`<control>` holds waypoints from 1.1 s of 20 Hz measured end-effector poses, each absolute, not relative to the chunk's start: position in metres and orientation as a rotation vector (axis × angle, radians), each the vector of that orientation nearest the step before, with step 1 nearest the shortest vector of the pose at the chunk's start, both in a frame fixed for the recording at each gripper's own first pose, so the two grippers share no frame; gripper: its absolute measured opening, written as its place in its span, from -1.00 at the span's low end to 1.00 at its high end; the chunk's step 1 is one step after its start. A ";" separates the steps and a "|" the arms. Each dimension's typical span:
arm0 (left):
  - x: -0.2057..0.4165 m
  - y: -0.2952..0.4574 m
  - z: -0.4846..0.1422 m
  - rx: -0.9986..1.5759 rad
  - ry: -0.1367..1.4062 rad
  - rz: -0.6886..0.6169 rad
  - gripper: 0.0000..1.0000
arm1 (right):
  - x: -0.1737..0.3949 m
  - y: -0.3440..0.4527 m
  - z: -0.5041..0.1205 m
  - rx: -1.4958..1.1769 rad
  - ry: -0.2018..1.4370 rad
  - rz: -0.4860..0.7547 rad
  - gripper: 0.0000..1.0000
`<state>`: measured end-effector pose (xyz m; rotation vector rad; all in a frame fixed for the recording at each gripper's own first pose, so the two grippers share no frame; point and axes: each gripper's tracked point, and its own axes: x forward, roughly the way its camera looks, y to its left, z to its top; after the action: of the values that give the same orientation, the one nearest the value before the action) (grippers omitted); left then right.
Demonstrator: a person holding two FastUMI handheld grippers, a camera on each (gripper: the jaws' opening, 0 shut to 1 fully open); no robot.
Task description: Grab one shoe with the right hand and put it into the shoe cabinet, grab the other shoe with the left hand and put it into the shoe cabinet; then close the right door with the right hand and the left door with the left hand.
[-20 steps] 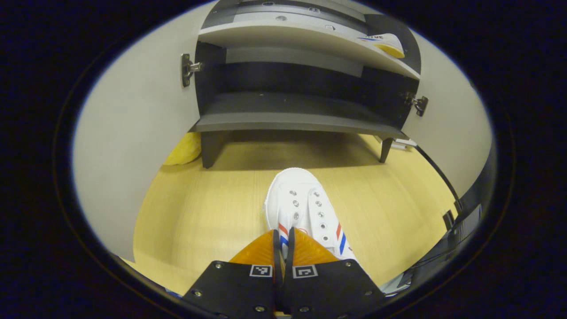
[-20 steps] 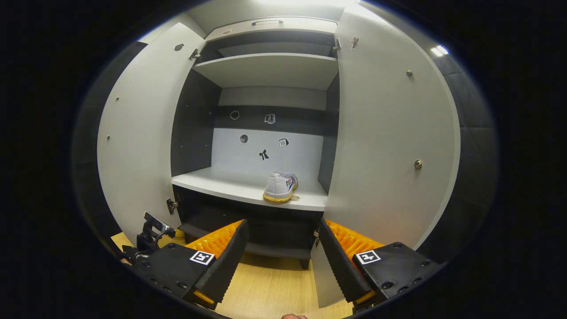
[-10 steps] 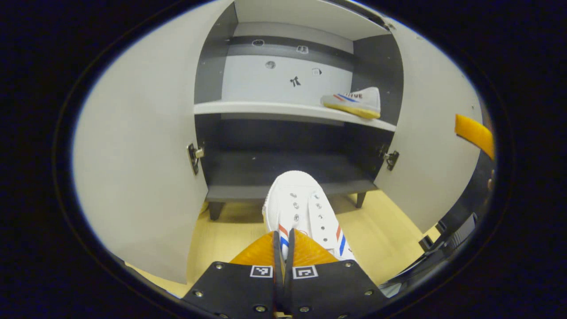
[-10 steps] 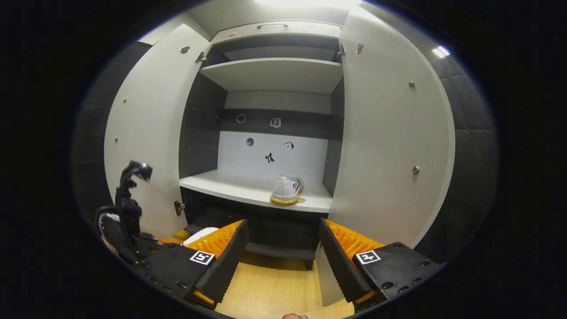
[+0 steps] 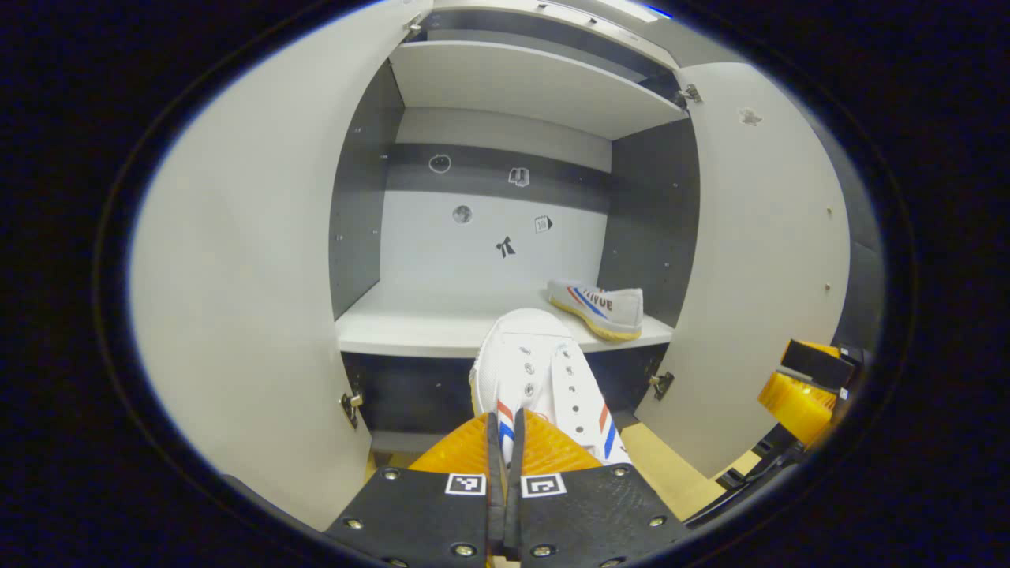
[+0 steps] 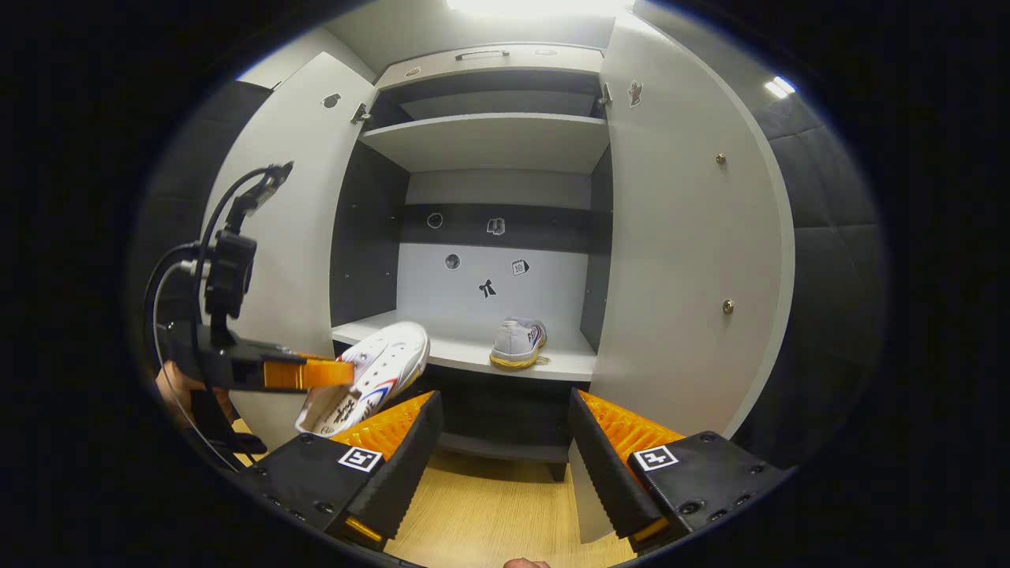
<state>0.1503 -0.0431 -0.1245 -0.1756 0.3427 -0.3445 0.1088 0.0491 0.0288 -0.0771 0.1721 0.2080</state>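
A: Where are the two shoes?
B: One white shoe [image 5: 600, 304] lies on the shoe cabinet [image 5: 505, 323] shelf, heel toward us. The left gripper [image 5: 505, 442] pinches the other shoe [image 5: 536, 371], toe pointing at the shelf.
A: And the right gripper [image 6: 505, 442]?
B: Wide apart, holding nothing.

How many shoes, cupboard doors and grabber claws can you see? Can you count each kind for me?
Shoes: 2, one held in the left gripper (held shoe), one on the shelf (shelf shoe).
Cabinet doors: 2, both open (left door, right door).
Grippers: 2, with the right gripper open.
Total: 6.
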 end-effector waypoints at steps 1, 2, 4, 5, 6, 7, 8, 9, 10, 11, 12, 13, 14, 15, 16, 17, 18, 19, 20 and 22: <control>0.151 -0.043 -0.125 -0.177 0.330 -0.339 -0.99 | 0.110 0.050 0.029 -0.080 0.171 0.210 0.94; 0.151 -0.042 -0.123 -0.180 0.318 -0.335 -1.00 | 0.109 0.049 0.028 -0.082 0.171 0.212 0.99; 0.154 -0.043 -0.122 -0.177 0.297 -0.324 -0.98 | 0.109 0.049 0.025 -0.084 0.175 0.216 0.99; 0.155 -0.042 -0.122 -0.172 0.288 -0.318 -0.98 | 0.110 0.049 0.023 -0.085 0.179 0.218 0.99; 0.155 -0.041 -0.121 -0.170 0.281 -0.314 -0.98 | 0.110 0.049 0.021 -0.086 0.184 0.219 0.94; 0.155 -0.042 -0.120 -0.172 0.276 -0.313 -0.98 | 0.110 0.049 0.018 -0.085 0.189 0.221 0.99; 0.156 -0.042 -0.120 -0.180 0.271 -0.313 -0.98 | 0.112 0.050 0.016 -0.083 0.195 0.223 0.94; 0.156 -0.043 -0.119 -0.188 0.267 -0.313 -0.97 | 0.113 0.051 0.013 -0.082 0.202 0.225 0.99; 0.156 -0.041 -0.118 -0.195 0.262 -0.309 -0.97 | 0.113 0.051 0.010 -0.080 0.210 0.228 0.99; 0.156 -0.040 -0.117 -0.201 0.262 -0.301 -0.98 | 0.114 0.051 0.008 -0.078 0.215 0.228 0.99; 0.154 -0.040 -0.118 -0.211 0.267 -0.290 -0.98 | 0.114 0.051 0.005 -0.078 0.219 0.229 0.99; 0.155 -0.040 -0.117 -0.223 0.272 -0.282 -0.98 | 0.115 0.051 0.003 -0.080 0.224 0.229 0.99; 0.155 -0.040 -0.118 -0.235 0.282 -0.275 -0.98 | 0.115 0.050 0.000 -0.081 0.229 0.229 0.99; 0.155 -0.039 -0.118 -0.241 0.291 -0.268 -0.98 | 0.115 0.050 -0.003 -0.081 0.235 0.231 0.94; 0.154 -0.038 -0.119 -0.237 0.299 -0.260 -0.98 | 0.116 0.051 -0.006 -0.080 0.243 0.233 0.94; 0.154 -0.038 -0.119 -0.222 0.308 -0.252 -0.98 | 0.116 0.050 -0.009 -0.080 0.250 0.236 0.94; 0.153 -0.038 -0.120 -0.207 0.320 -0.244 -0.97 | 0.117 0.050 -0.010 -0.082 0.253 0.235 0.99; 0.152 -0.038 -0.121 -0.195 0.333 -0.239 -0.98 | 0.117 0.049 -0.012 -0.082 0.256 0.234 0.99; 0.152 -0.038 -0.122 -0.191 0.353 -0.234 -0.98 | 0.117 0.048 -0.014 -0.079 0.259 0.233 0.99; 0.152 -0.039 -0.126 -0.200 0.390 -0.222 -0.98 | 0.117 0.048 -0.015 -0.073 0.264 0.233 0.99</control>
<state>0.1523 -0.0393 -0.1258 -0.1998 0.3901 -0.2224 0.1174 0.0477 -0.0147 -0.0729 0.2640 0.2332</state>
